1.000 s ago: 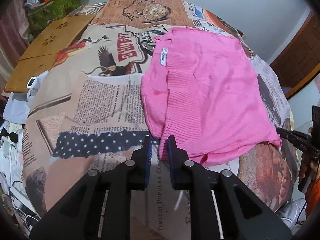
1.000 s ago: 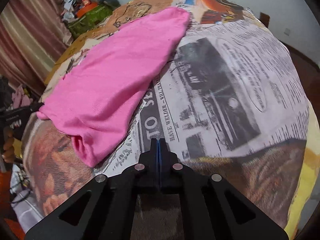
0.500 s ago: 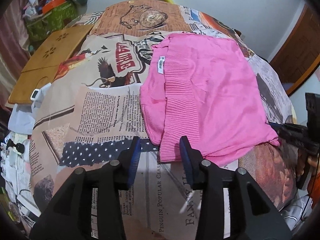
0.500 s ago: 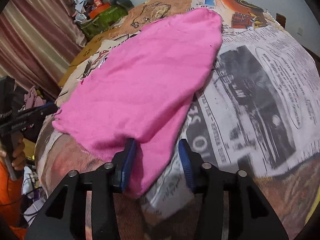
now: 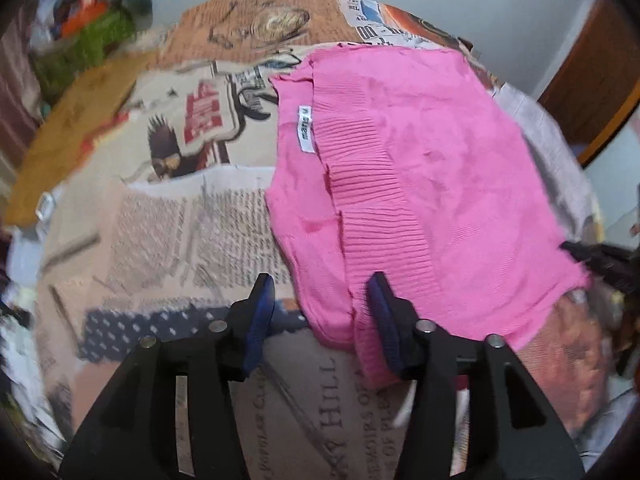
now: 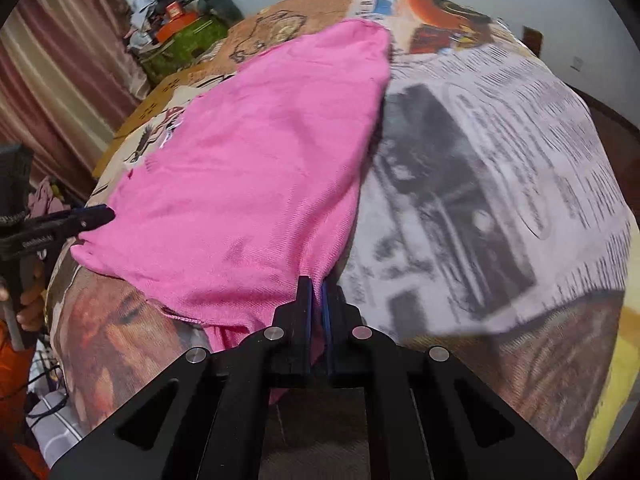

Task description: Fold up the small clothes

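Pink top (image 5: 432, 200) lies flat on printed bedspread (image 5: 168, 216). Left gripper (image 5: 320, 304) wide apart astride near hem. Right gripper (image 6: 316, 300) pinches the top's near corner.

We see a bed (image 5: 168, 216) covered by a newspaper-print sheet (image 6: 500, 168). A pink knit garment (image 5: 432, 200) lies flat on it, reaching its near edge; a wooden board (image 5: 76, 120) rests at its left edge.

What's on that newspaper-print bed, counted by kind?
Pink knitted garment: 1
White sewn-in label: 1
Black two-finger grippers: 2, left open, right clamped on the pink cloth
Total: 4
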`<state>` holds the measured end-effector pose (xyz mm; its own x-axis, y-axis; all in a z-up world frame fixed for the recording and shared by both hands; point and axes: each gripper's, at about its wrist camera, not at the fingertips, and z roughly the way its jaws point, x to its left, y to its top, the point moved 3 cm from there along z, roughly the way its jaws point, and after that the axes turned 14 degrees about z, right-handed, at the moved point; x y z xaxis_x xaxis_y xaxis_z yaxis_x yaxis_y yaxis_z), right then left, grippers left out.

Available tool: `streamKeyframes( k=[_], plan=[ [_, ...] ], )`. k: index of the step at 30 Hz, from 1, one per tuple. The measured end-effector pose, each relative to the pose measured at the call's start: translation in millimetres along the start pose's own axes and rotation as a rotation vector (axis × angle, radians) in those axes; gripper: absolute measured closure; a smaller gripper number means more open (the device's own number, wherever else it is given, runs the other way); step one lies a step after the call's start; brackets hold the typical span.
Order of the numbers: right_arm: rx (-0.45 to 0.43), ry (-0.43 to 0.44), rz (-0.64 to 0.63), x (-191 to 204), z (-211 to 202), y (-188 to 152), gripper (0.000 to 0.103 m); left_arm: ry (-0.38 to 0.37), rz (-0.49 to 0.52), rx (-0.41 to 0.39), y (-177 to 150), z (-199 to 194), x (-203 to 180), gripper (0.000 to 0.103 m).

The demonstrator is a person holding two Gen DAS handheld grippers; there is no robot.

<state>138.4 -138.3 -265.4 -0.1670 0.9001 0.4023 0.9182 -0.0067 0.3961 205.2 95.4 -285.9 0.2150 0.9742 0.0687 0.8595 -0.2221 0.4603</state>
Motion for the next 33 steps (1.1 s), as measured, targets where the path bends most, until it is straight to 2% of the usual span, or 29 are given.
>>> streamKeyframes(
  k=[3,7,12,16,20,23,24,28,30,32,33],
  plan=[
    [-0.01,-0.029,0.01,-9.7,-5.6,-1.2,0.101,0.055,0.036,0.01,-0.5,-0.2,0.5,0.049],
    [-0.02,-0.036,0.052,-22.1,-15.6,-0.1,0.1,0.082,0.017,0.024,-3.6,-1.9,11.8,0.05],
    [-0.032,0.015,0.052,-12.7,-21.8,14.6,0.099,0.055,-0.043,-0.007,6.2,-10.8,27.0,0.05],
    [-0.047,0.028,0.033,-1.6,-8.6,34.1,0.088,0.025,-0.048,-0.045,26.7,-14.7,27.8,0.05],
    [-0.026,0.022,0.001,7.8,11.7,43.9,0.088,0.056,-0.004,0.003,32.9,6.6,21.1,0.05],
    [0.008,-0.017,-0.011,2.8,24.1,43.3,0.088,0.098,-0.005,0.054,24.7,24.1,25.6,0.047],
    [0.011,-0.039,-0.009,-2.0,25.7,43.1,0.088,0.104,-0.021,0.048,21.4,25.1,31.0,0.046],
    [-0.028,-0.112,0.001,-18.9,9.8,43.5,0.088,0.114,-0.081,0.046,12.4,16.3,51.7,0.046],
    [-0.038,-0.113,0.008,-24.6,-3.5,40.5,0.088,0.09,-0.099,0.044,8.5,9.5,57.8,0.046],
    [-0.04,-0.098,0.012,-27.3,-17.3,35.5,0.088,0.102,-0.093,0.035,5.8,-1.5,59.5,0.046],
    [-0.041,-0.096,0.013,-28.6,-20.9,34.3,0.084,0.115,-0.082,0.026,4.8,-7.6,58.3,0.046]
  ],
)
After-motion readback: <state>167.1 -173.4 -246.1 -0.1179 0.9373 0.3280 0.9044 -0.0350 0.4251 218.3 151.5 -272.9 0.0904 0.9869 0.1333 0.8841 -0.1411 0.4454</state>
